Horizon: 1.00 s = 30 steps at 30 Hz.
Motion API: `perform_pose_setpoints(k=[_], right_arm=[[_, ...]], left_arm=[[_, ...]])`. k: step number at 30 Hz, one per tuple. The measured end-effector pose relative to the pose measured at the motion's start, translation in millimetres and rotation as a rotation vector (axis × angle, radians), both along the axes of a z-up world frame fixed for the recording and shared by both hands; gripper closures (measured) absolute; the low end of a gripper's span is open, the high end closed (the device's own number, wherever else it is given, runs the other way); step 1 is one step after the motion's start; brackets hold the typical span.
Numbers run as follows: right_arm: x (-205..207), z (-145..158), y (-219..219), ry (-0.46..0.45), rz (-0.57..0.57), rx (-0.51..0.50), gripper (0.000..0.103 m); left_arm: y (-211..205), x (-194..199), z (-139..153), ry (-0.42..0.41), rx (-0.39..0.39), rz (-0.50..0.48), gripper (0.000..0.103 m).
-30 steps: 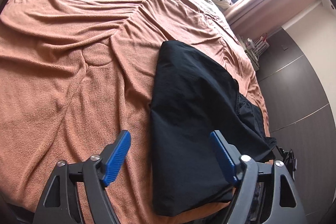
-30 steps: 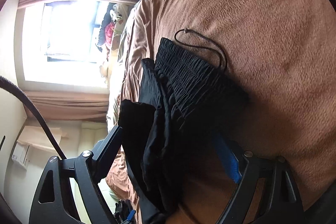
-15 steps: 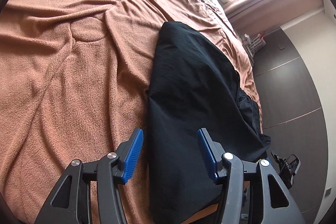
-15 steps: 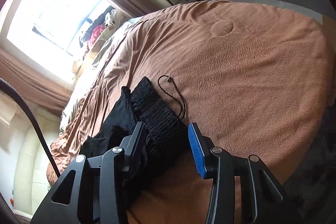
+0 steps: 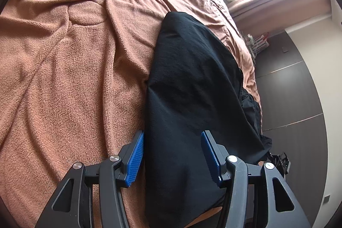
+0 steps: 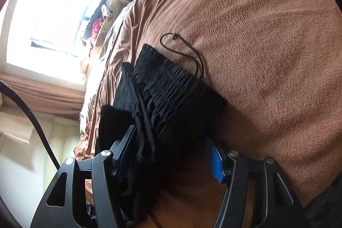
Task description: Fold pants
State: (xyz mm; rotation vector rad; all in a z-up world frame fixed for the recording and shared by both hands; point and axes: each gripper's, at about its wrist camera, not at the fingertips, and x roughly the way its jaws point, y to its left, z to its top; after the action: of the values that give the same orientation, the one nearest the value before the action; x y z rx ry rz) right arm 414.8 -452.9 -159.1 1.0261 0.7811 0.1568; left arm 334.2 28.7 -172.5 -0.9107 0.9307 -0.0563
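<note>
Left gripper [image 5: 172,155] narrowed and lowered over black pants [image 5: 192,87], pads not pressing; right gripper [image 6: 171,155] reopening around bunched waistband [image 6: 171,78] (drawstring loose)

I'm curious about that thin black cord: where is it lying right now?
In the right wrist view, the drawstring loops on the brown blanket, just beyond the pants' gathered waistband.

Pants [image 5: 192,87] black, plain; cord [image 6: 193,55] black. Blanket [image 5: 70,69] rust-brown, fleecy, plain. Tool [image 5: 172,155] black, pads [image 5: 135,156] blue, ribbed. Curtain [image 6: 42,91] brown.
</note>
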Motion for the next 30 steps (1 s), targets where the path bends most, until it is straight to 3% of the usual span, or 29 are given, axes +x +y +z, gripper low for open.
perform_pose_setpoints(k=[1,2,3,5,8,11,14,16,23,30], right_arm=[[3.5,1.5,-2.6,-0.008,-0.019,-0.005,0.045],[6.4,4.4,-4.2,-0.014,-0.034,-0.033,0.056],[7.5,9.1,-4.5,-0.014,-0.043,-0.078,0.075],[6.5,20.7,-3.6,-0.036,-0.046,-0.154,0.083],[-3.9,34.8,2.6,-0.083,-0.056,-0.265,0.083],[-0.6,23.7,8.7,-0.005,-0.062,-0.346,0.082],[-2.6,12.7,2.3,0.039,-0.065,-0.269,0.07],[-11.4,21.7,-0.8,0.044,-0.082,-0.291,0.057],[-43.4,68.9,9.7,-0.048,0.033,-0.379,0.056],[-10.3,76.4,26.0,-0.066,0.153,-0.461,0.056]], left_arm=[[-1.3,0.6,-0.1,-0.003,-0.005,0.0,0.047],[-2.7,1.0,-0.4,-0.003,-0.007,-0.002,0.047],[-4.1,1.6,-0.5,-0.001,-0.007,-0.005,0.048],[-5.6,2.3,-1.7,0.005,-0.01,-0.009,0.049],[-6.3,2.8,-2.1,0.006,-0.016,-0.01,0.049],[-7.6,4.0,-0.9,0.004,-0.011,-0.016,0.049],[-8.4,7.0,0.2,0.006,0.006,-0.023,0.049],[-8.4,7.9,1.2,0.003,0.007,-0.023,0.049],[-9.4,7.7,7.8,-0.013,0.026,-0.028,0.048],[-11.2,6.9,11.5,-0.017,0.048,-0.027,0.047]])
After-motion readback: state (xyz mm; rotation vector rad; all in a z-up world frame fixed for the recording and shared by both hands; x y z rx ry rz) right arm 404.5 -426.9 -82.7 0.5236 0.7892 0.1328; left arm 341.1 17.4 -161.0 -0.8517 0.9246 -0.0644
